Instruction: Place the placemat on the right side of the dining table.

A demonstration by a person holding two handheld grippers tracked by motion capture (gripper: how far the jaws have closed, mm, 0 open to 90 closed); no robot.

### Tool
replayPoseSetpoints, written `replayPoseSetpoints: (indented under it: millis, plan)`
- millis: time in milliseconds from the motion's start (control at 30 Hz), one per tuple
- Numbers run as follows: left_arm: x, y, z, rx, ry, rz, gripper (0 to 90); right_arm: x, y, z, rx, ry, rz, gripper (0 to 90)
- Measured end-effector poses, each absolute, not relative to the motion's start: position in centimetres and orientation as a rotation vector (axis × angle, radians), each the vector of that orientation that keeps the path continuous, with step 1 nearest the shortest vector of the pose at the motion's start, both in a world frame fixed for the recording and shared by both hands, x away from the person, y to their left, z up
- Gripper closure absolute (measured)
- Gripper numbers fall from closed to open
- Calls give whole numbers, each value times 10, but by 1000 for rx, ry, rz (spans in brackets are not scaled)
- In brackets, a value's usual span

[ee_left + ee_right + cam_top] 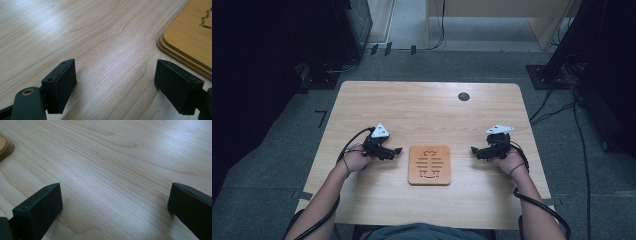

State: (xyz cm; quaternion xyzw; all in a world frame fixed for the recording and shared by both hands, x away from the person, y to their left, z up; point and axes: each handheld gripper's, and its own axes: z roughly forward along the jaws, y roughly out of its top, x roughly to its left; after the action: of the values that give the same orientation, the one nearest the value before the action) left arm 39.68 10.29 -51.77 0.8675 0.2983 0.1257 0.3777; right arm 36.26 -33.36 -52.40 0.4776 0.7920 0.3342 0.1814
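Observation:
A stack of thin orange-brown wooden boards (429, 164) with slot cut-outs lies flat at the table's front centre. My left gripper (398, 150) rests low over the table just left of the stack, jaws wide apart and empty. In the left gripper view the gripper (115, 82) points at bare wood, with the stack's rounded corner (190, 42) at the upper right showing three layers. My right gripper (473, 150) sits to the right of the stack, open and empty. In the right gripper view that gripper (115, 205) faces bare table, and an edge of the stack (5, 147) peeks in at far left.
The light wooden table (427, 110) has a round dark cable hole (464, 96) near its far edge. Cables trail from both grippers off the table's front. Dark equipment, stands and cables stand on the grey floor around the table.

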Motion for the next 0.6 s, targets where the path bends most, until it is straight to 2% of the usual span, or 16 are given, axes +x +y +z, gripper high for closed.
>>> replayPoseSetpoints:
  millis: [600]
  plan:
    - [397, 100, -518, 2224, 767, 321, 125, 369, -331, -525, 1360, 2215, 949, 0]
